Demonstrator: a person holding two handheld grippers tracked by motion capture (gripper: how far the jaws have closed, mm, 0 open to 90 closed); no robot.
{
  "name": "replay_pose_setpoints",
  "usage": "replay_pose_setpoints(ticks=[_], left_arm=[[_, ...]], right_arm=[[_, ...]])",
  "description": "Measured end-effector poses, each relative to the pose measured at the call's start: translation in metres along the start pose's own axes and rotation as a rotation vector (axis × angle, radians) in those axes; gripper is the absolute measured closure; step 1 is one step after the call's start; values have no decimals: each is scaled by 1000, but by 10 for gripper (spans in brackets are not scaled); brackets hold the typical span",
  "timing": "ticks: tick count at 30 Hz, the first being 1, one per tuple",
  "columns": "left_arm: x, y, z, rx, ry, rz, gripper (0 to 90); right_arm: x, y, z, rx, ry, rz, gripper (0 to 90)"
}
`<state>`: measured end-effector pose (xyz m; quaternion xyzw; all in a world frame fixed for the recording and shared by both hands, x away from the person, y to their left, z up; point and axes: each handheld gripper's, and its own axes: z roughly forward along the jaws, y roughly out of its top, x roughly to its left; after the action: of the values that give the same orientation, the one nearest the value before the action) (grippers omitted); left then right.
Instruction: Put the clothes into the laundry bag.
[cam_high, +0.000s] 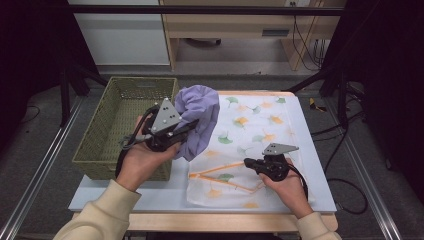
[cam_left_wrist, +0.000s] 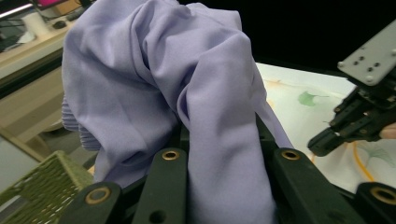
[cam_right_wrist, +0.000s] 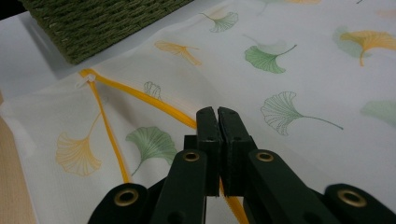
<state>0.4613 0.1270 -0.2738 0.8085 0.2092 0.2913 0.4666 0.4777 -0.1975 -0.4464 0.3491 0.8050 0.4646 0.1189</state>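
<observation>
Lilac cloth (cam_high: 198, 120) hangs bunched from the left gripper (cam_high: 186, 129), whose jaws are clamped on a thick fold of it; in the left gripper view the cloth (cam_left_wrist: 187, 102) wells up between and over the two black jaws and drapes down both sides of them. That gripper is held up off the table, pointing toward the right, with its grey plate uppermost and a hand wrapped round its body. Just behind and to the left of it stands the green basket (cam_high: 117, 125), its woven rim close under the hand; a corner of the basket (cam_left_wrist: 39, 182) shows at the lower left in the left gripper view. Below the hanging cloth and ahead of the left gripper's tips lies the white bag (cam_high: 260, 130), printed with green and orange leaves, spread flat on the table (cam_high: 150, 192). The right gripper (cam_high: 248, 163) rests low over the near part of this bag, well apart from the cloth, pointing left. Its jaws are pressed together, and in the right gripper view the right gripper (cam_right_wrist: 217, 121) sits on the orange zip (cam_right_wrist: 140, 95), which runs under the tips and out to the left; whether the zip or mesh is pinched between the pads I cannot tell. The zip's two orange lines (cam_high: 220, 175) spread from the tips toward the bag's left edge.
</observation>
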Motion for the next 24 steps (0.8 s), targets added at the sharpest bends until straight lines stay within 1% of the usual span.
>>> replay_pose_setpoints(ticks=[1,3,5,7,10,11,12,13,20,22,24], left_arm=[[-1,0,1,4,-5,4,736],[-6,1,5,-1,-11,-1,735],[-10,3,9,-12,-23,-8,736],[-14,5,12,-12,-35,-2,735],[-20,5,16,-14,-49,-2,736],[-22,5,18,-13,-55,-2,736],[-24,5,19,-10,-60,3,735],[-25,4,20,-9,-65,5,735],[-34,3,26,-23,-95,-15,735],[-36,4,26,-31,-101,-20,735],[-38,5,26,-38,-108,-20,735]], right_arm=[[0,0,0,0,2,4,885],[-1,0,-1,8,9,9,885],[-2,0,0,14,15,15,886],[-2,1,-1,19,18,18,886],[-4,2,-3,9,22,20,886],[-4,3,-4,8,22,31,886],[-5,3,-4,1,27,27,886],[-5,3,-4,0,30,38,885],[-7,5,-5,-11,41,51,886],[-6,6,-6,-17,46,62,886],[-6,6,-7,-17,47,55,886]])
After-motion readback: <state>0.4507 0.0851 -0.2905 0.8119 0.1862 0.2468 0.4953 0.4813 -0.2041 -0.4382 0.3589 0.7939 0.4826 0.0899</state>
